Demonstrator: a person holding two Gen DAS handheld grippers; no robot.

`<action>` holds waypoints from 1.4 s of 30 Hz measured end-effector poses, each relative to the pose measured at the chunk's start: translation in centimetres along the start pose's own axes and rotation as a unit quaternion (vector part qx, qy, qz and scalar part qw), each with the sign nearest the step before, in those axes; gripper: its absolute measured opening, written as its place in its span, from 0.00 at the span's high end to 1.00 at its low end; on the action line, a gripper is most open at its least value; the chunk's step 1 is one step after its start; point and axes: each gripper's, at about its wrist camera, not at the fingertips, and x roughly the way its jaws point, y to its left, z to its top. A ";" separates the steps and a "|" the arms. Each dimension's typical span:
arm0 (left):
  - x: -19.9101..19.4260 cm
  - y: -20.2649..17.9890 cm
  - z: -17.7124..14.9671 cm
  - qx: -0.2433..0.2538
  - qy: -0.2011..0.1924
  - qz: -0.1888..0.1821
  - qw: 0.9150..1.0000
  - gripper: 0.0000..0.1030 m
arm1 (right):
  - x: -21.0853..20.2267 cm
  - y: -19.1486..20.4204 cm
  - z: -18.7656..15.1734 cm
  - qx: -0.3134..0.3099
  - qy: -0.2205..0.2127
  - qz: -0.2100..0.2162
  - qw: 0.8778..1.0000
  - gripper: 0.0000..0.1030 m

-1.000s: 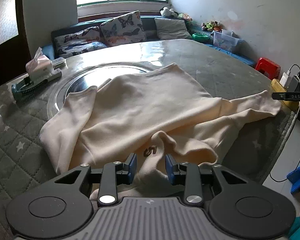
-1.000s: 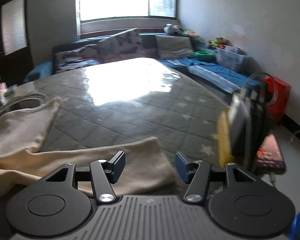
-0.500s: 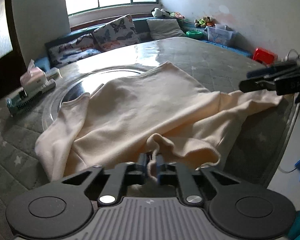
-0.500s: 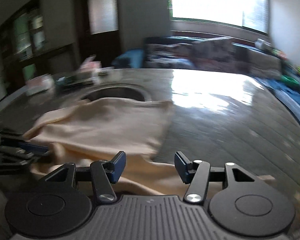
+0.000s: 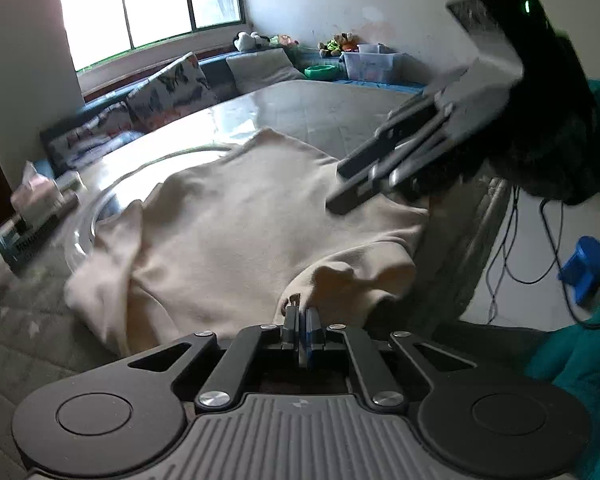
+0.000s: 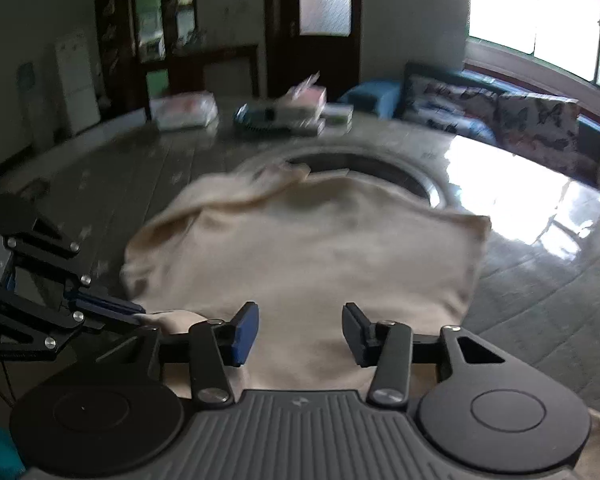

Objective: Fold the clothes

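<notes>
Broadly, your round grey quilted worktop (image 5: 340, 108) fills both views, with bare surface beyond the garment toward the window and its near rim dropping off at the lower right of the left wrist view. A glass turntable ring (image 6: 380, 168) sits at its middle, partly covered. Your cream long-sleeved sweatshirt (image 5: 252, 216) lies crumpled across the near half of the worktop, one edge reaching almost to the rim, its far corner lying on the ring.

Your left tongs (image 5: 300, 322) are closed on a pinched-up fold of the sweatshirt at its near edge; the right wrist view shows the same grip from the side (image 6: 138, 314). Your right tongs (image 6: 298, 334) stand wide apart over the cloth, holding nothing; whether their tips touch it you cannot tell.

A tissue box (image 5: 36, 196) and small clutter sit at the far left edge, well apart. Both views are blurred, and the sleeves are hard to trace.
</notes>
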 end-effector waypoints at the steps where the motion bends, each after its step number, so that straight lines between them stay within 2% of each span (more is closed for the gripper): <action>1: 0.0 0.3 0.1 -0.004 0.000 -0.003 1.000 0.93 | 0.6 0.2 -0.2 -0.003 0.009 0.005 1.000 0.59; 5: -0.5 2.4 1.8 -0.036 -0.023 0.008 0.999 0.87 | 1.4 1.5 -1.8 -0.026 0.044 0.022 0.998 0.60; 8: 0.8 4.3 3.5 -0.069 -0.028 0.038 0.997 0.84 | 1.1 1.6 -2.0 -0.035 0.049 0.026 0.998 0.60; 11: 3.4 6.4 4.9 -0.103 -0.015 0.086 0.991 0.84 | 1.4 0.7 -1.3 -0.026 0.044 0.018 0.999 0.60; 14: 6.2 7.9 6.1 -0.109 -0.004 0.138 0.984 0.82 | 1.8 -0.1 -0.5 -0.017 0.038 0.011 0.999 0.60; 17: 9.0 9.2 7.2 -0.105 0.007 0.175 0.979 0.63 | 2.1 -1.0 0.3 -0.008 0.032 0.003 0.999 0.60; 20: 11.0 9.8 7.3 -0.095 0.023 0.196 0.976 0.61 | 2.7 -1.5 0.7 -0.001 0.031 0.001 1.000 0.60; 23: 12.7 10.3 7.1 -0.082 0.042 0.209 0.974 0.63 | 3.5 -1.7 0.6 0.001 0.036 0.004 0.999 0.60; 27: 13.0 11.6 6.0 -0.101 0.045 0.217 0.970 0.92 | 4.4 -2.0 0.4 0.008 0.043 0.001 0.999 0.60; 30: 10.6 12.9 5.5 -0.143 0.019 0.224 0.964 0.97 | 4.6 -2.2 0.2 0.009 0.046 -0.001 0.999 0.60; 31: 9.5 13.5 5.3 -0.158 0.008 0.231 0.960 0.97 | 4.6 -2.2 0.2 0.008 0.045 -0.002 0.999 0.60; 36: 3.0 16.4 3.2 -0.241 -0.045 0.270 0.931 0.97 | 4.6 -1.9 0.2 0.004 0.044 -0.009 0.999 0.59; 42: -4.0 17.9 -1.7 -0.302 -0.065 0.324 0.894 0.97 | 4.6 -1.6 0.1 0.001 0.043 -0.018 0.999 0.59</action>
